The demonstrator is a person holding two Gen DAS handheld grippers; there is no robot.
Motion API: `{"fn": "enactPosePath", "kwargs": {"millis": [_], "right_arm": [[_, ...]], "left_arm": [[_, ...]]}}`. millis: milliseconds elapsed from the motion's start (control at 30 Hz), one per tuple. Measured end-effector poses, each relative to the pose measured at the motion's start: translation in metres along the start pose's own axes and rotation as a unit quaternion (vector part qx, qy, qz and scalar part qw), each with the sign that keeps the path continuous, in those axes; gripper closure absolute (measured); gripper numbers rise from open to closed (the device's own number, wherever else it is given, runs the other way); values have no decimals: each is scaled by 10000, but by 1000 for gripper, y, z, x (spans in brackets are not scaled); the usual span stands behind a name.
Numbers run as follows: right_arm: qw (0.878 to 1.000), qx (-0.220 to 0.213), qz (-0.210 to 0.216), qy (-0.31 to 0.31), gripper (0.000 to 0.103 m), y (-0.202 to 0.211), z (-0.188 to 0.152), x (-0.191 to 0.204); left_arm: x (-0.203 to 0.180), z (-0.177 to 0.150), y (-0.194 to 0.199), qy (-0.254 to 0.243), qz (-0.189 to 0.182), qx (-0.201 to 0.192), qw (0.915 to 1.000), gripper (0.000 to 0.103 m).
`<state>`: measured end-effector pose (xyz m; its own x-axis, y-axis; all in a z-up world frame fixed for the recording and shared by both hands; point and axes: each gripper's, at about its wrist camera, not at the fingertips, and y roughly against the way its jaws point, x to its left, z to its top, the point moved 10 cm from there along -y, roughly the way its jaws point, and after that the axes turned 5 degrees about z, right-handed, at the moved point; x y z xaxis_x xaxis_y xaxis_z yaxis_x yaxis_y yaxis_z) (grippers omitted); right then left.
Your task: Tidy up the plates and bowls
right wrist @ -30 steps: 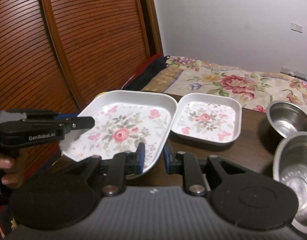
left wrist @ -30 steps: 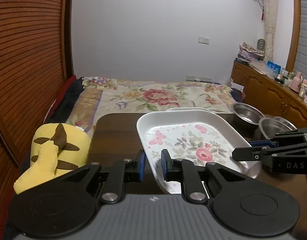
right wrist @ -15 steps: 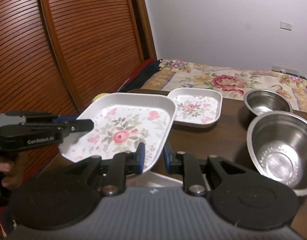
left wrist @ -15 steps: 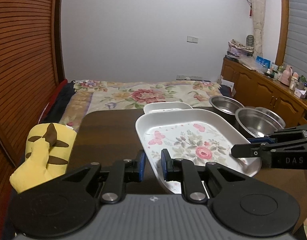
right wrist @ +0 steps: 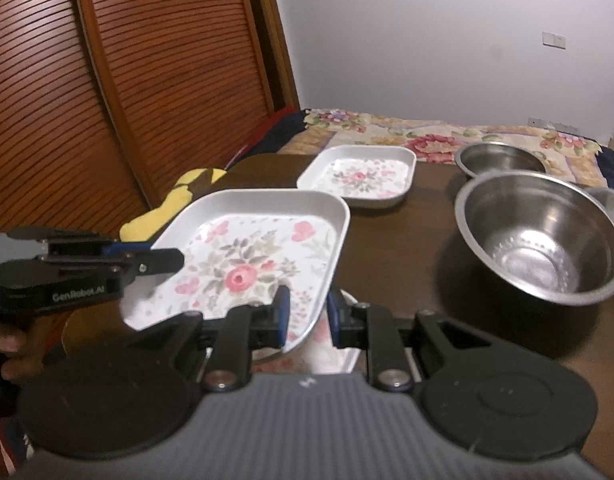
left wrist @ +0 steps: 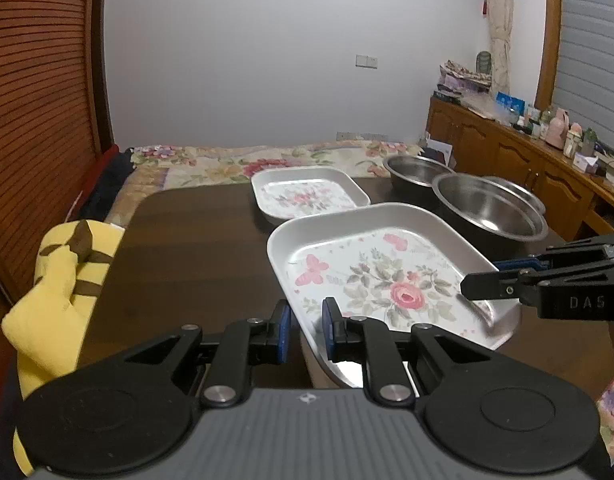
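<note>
Both grippers hold one large white floral plate [left wrist: 387, 264] above the dark table [left wrist: 195, 248]. My left gripper [left wrist: 306, 330] is shut on its left rim. My right gripper [right wrist: 307, 314] is shut on its right rim; it also shows in the left wrist view [left wrist: 503, 276]. The large plate shows in the right wrist view [right wrist: 259, 256] too, with my left gripper [right wrist: 147, 258] at its left rim. A smaller floral plate [left wrist: 307, 196] [right wrist: 363, 174] lies further back on the table. Steel bowls [right wrist: 543, 236] [left wrist: 487, 208] stand at the right.
A yellow plush toy [left wrist: 63, 280] lies off the table's left edge. Another white plate [right wrist: 331, 356] shows below the held plate at the near edge. A bed with a floral cover [left wrist: 267, 160] lies beyond the table. A wooden sideboard [left wrist: 527, 160] with clutter runs along the right wall.
Both grippers have pulled back toward the near edge with the large plate held between them. The smaller plate and the bowls now show further away and unobstructed.
</note>
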<state>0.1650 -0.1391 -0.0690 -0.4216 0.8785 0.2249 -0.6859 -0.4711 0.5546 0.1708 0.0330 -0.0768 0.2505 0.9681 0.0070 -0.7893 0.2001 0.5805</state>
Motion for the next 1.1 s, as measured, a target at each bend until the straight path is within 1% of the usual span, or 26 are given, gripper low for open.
{"fn": "enactPosePath", "kwargs": {"millis": [200, 467, 833, 1100], "right_arm": [[9999, 83, -17, -81, 81, -1, -15, -8], [9999, 77, -70, -70, 81, 3, -23, -9], [9997, 63, -197, 93, 81, 2, -32, -5], [9994, 45, -268, 231, 81, 2, -37, -2]], "left_arm": [[-8, -14, -6, -54, -38, 140, 9999, 85], [-13, -21, -9, -124, -17, 177, 9998, 85], [-13, -26, -21, -168, 66, 273, 9995, 85], [-15, -27, -28, -294, 236, 228, 9990, 85]]}}
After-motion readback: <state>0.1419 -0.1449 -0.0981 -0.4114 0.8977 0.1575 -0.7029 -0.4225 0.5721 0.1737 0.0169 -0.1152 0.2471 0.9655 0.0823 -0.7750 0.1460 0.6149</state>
